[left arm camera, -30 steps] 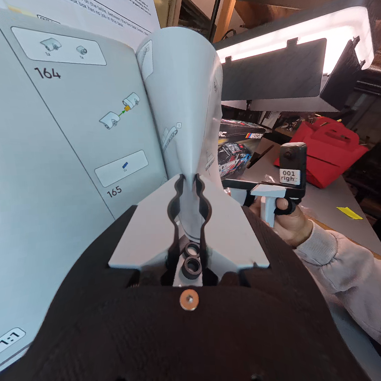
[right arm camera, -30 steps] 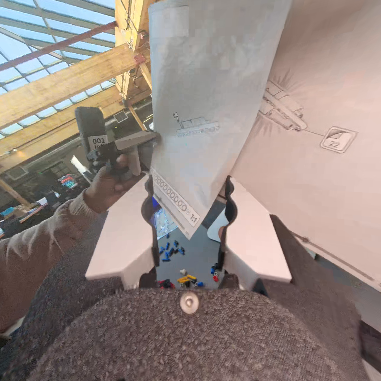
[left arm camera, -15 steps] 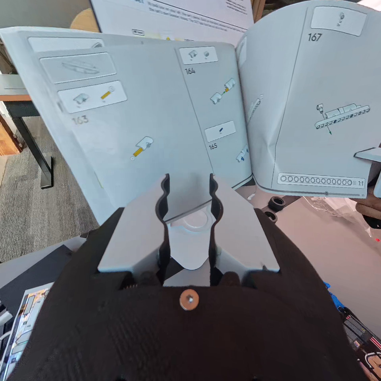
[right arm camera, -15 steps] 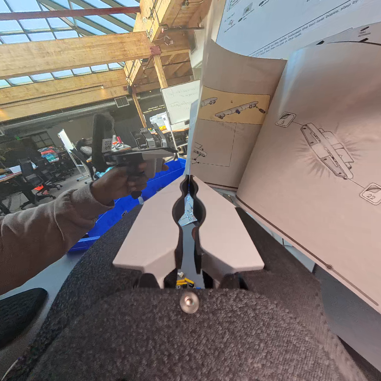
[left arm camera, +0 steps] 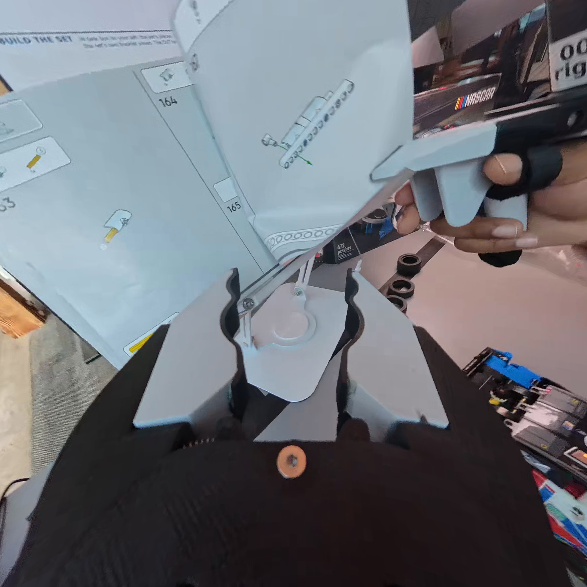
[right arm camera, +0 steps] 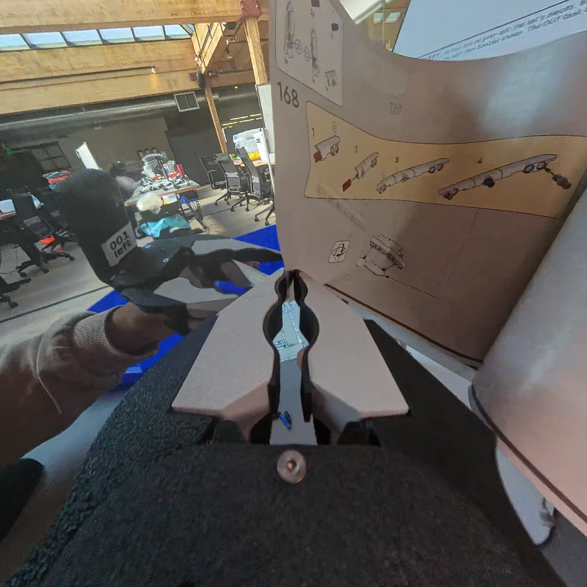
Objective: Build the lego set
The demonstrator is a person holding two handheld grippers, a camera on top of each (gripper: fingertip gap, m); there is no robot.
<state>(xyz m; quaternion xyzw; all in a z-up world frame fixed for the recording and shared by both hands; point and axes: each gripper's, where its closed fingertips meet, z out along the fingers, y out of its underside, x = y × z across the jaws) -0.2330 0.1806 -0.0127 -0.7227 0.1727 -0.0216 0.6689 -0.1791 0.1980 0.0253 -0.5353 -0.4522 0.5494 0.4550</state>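
Right gripper is pinched onto the lower edge of a page of the Lego instruction booklet, its 2 pale fingers meeting at the tips on the paper. From the left wrist view, that same gripper comes in from the right, held in a hand with dark finger straps, and the lifted page curls up and away from the open spread behind it.

Left gripper stands with its jaws apart and nothing between them; through the gap shows the white base of the booklet stand with its thin metal struts. In the right wrist view the left gripper sits just left of the held page, carried by a hand in a beige sleeve.

On the grey table, 3 black Lego tyres lie in a row just right of the stand. A partly built blue, black and white Lego car rests at the right edge, near the left gripper. The dark set box stands behind the lifted page. One small blue pin lies on the table, seen between the right gripper's fingers.
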